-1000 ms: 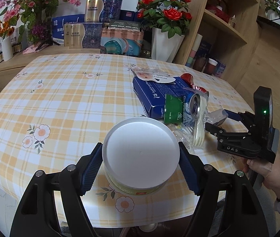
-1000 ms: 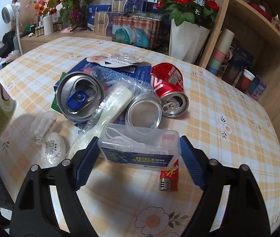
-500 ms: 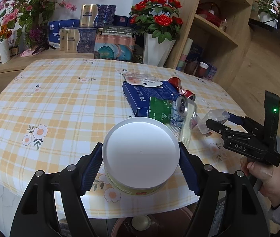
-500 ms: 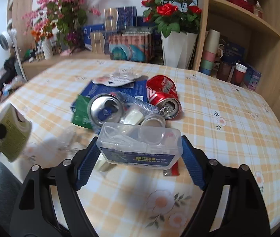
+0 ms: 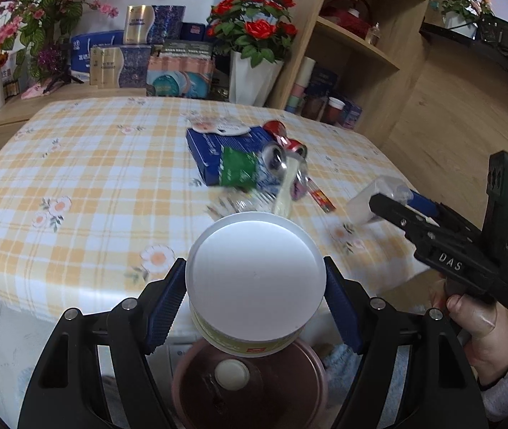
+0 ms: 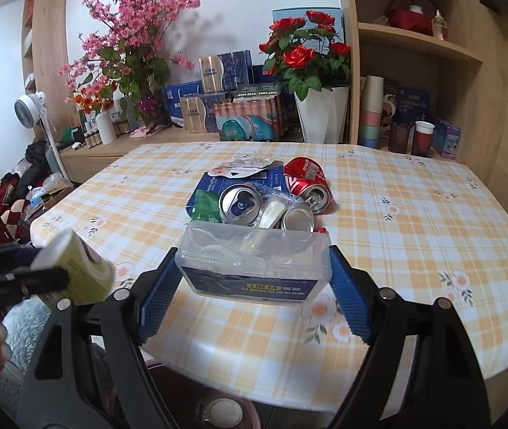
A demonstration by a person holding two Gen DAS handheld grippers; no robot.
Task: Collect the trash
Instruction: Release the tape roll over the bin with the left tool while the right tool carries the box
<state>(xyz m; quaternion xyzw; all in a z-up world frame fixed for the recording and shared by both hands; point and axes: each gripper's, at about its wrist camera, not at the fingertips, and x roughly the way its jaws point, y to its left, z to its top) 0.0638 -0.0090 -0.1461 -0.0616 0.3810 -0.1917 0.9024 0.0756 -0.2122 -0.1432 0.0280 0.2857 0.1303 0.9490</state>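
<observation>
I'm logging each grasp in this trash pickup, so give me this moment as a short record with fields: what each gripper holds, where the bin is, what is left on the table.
left gripper: shut on round tub, white lid facing the camera
right gripper: shut on clear plastic box
bin: reddish-brown bin on the floor below the tub, by the table edge
left on table: blue box, green packet, red can, two silver cans, red lighter
trash in bin: a pale round lid; the rest is unclear
</observation>
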